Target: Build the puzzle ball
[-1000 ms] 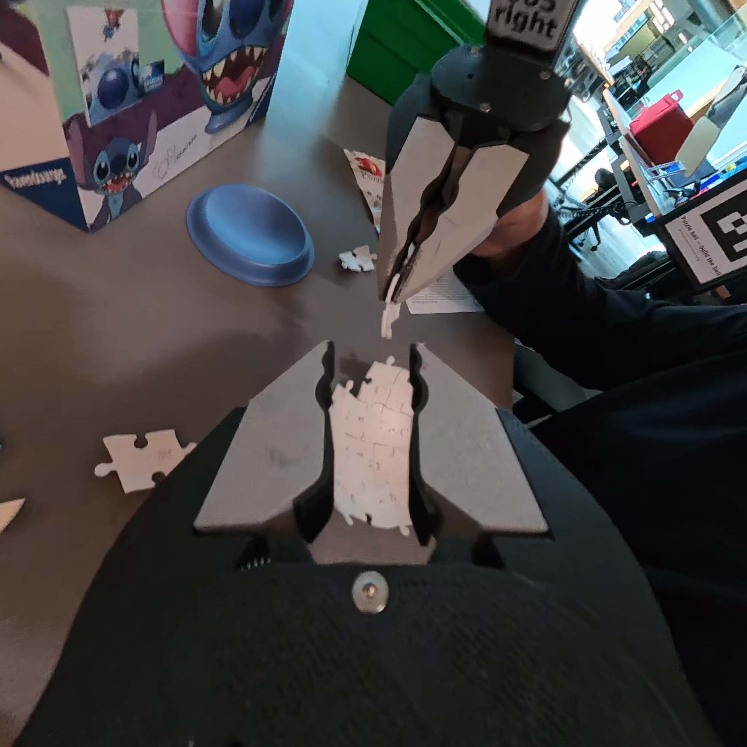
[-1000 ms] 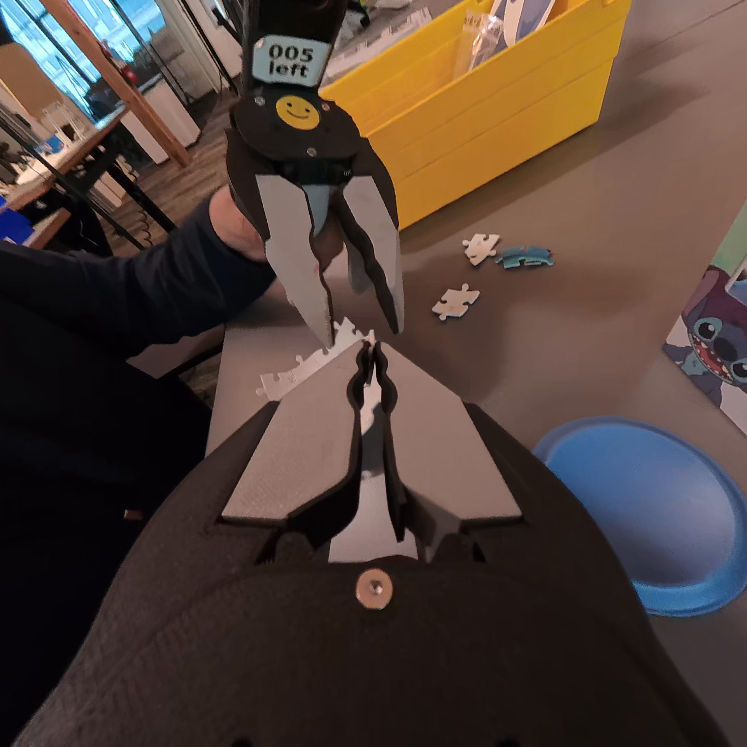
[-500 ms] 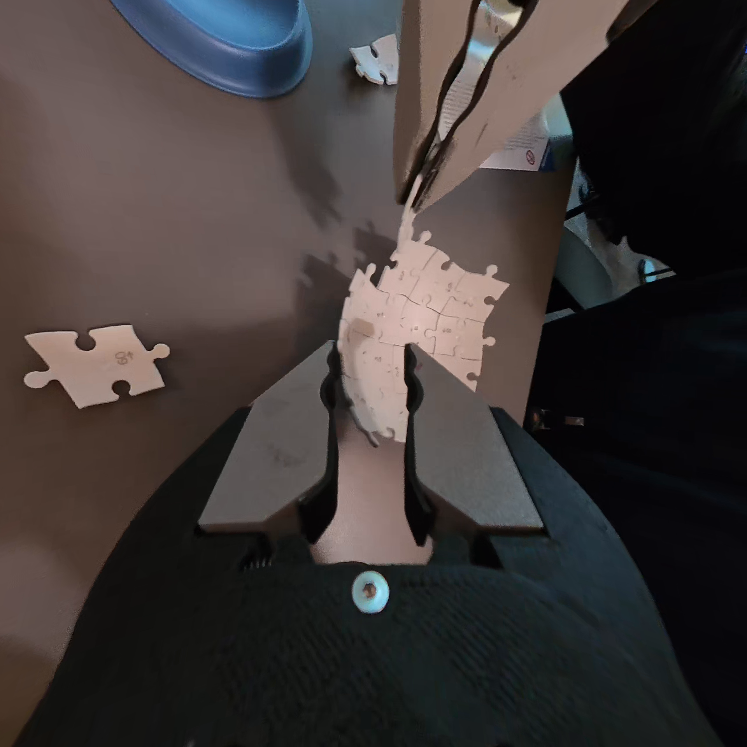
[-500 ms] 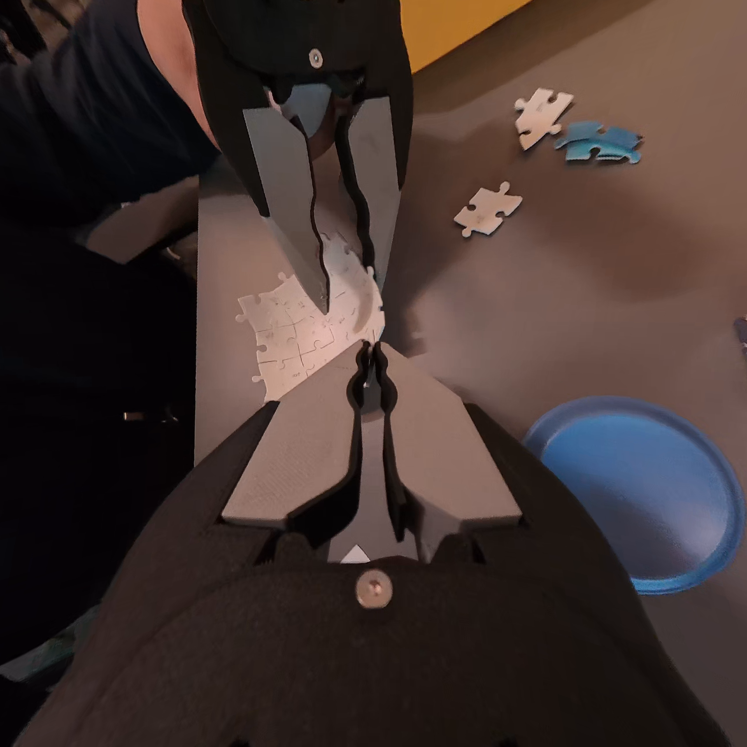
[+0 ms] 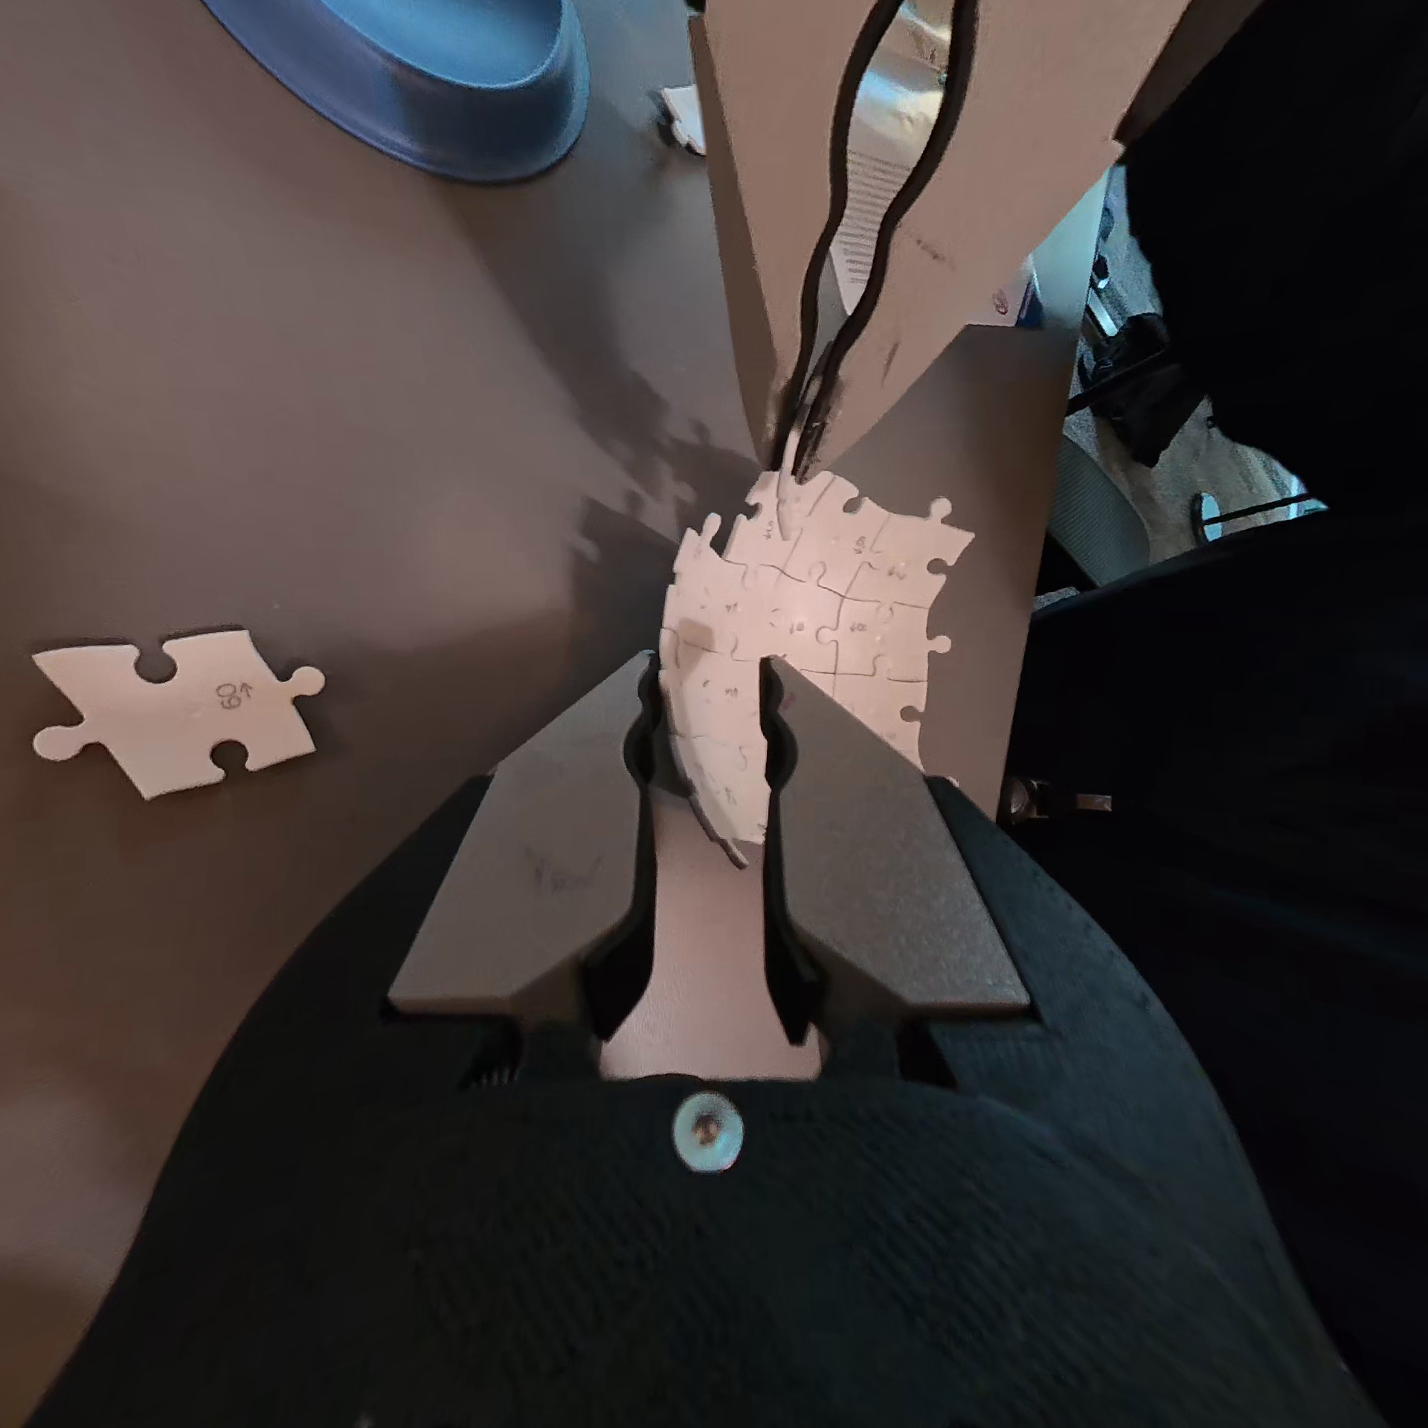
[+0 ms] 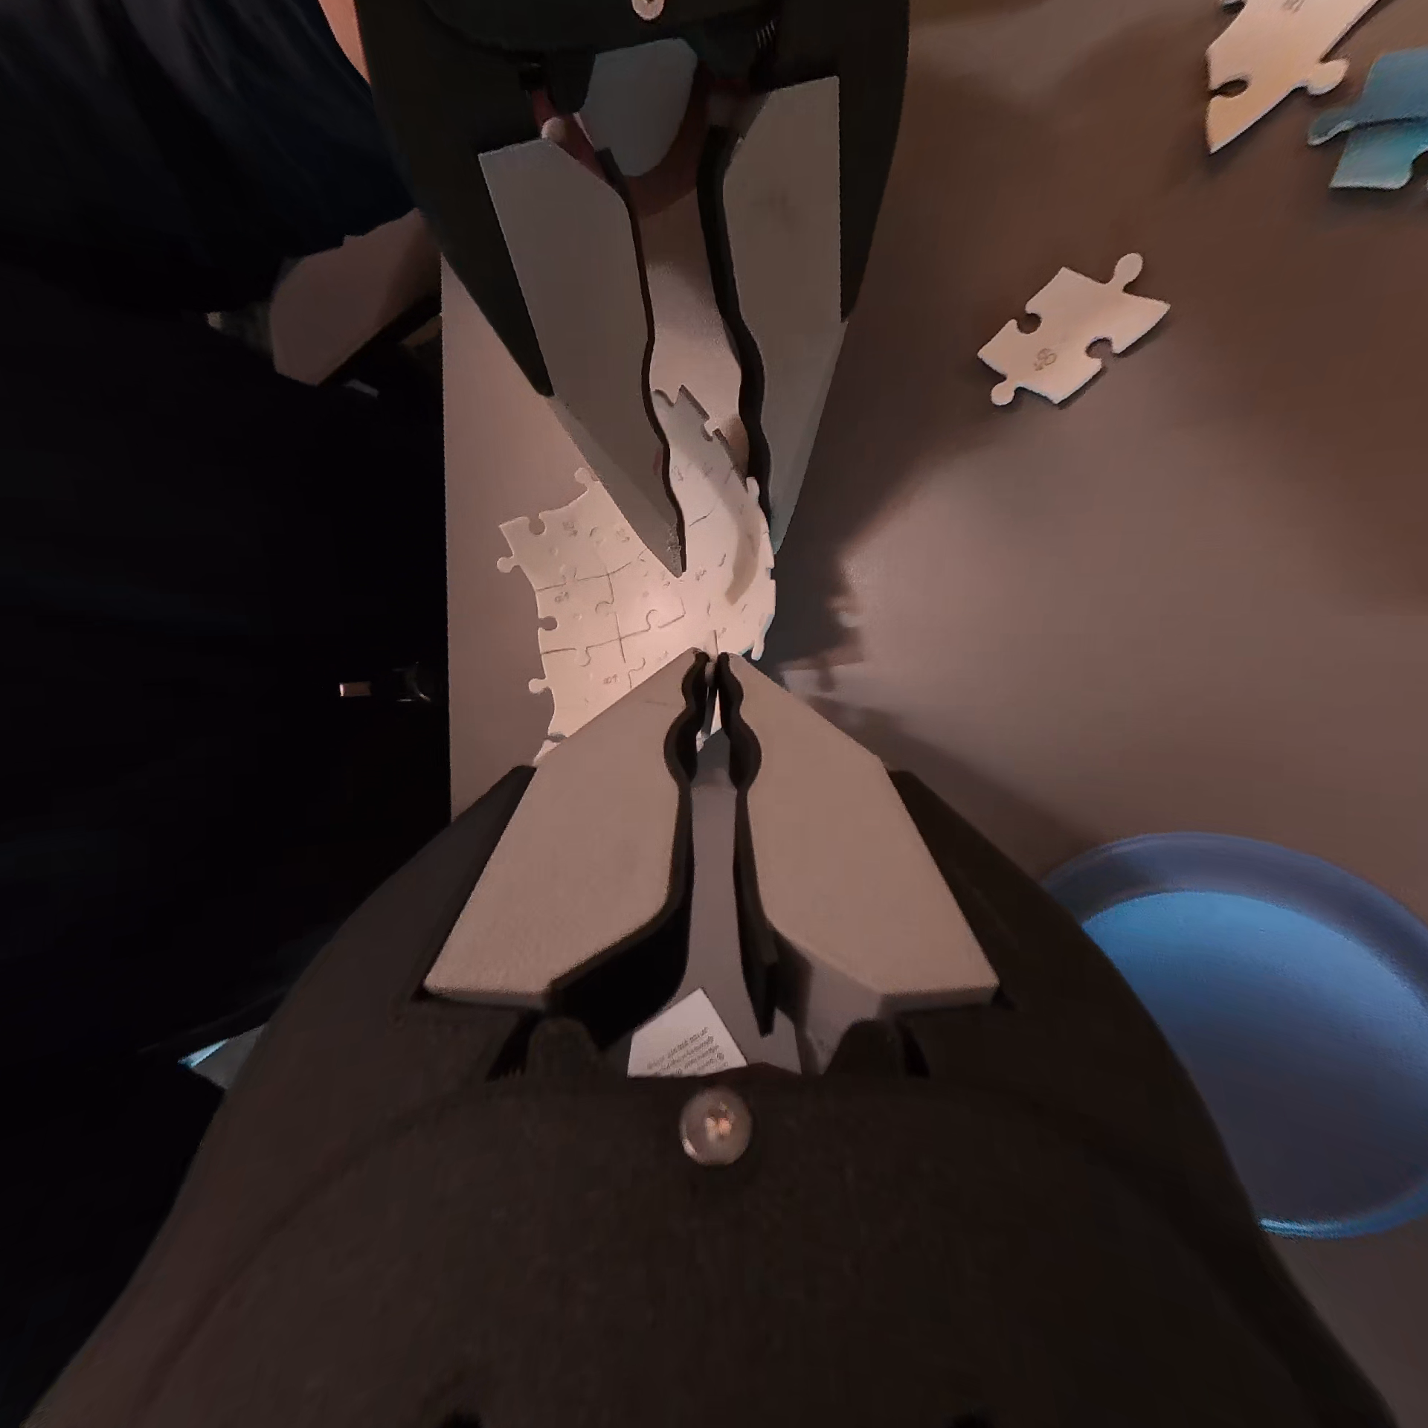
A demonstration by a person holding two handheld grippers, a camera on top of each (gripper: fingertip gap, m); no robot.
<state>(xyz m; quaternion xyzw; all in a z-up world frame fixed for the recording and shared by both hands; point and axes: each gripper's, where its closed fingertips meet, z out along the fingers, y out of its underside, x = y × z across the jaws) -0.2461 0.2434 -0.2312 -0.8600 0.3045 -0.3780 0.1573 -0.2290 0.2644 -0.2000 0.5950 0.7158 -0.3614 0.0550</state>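
Note:
A curved, assembled puzzle section, white back side showing, is held just above the brown table. My left gripper is shut on its lower edge. My right gripper comes in from above, shut on a single white puzzle piece whose tip touches the section's top edge. In the right wrist view, my right gripper has its tips together at the section, and the left gripper reaches in from the top. The single piece is edge-on there and barely shows.
A loose white piece lies on the table to the left; it also shows in the right wrist view. A blue round base stands nearby. More loose pieces, white and blue, lie farther off. The table edge and a person's dark clothing are close beside the section. The gap from one gripper's tips to the other's is roughly 5 cm.
Both grippers have tilted down toward the table and closed in on each other. The right gripper's piece, apart from the section before, now touches its top edge. The section has turned broadside.

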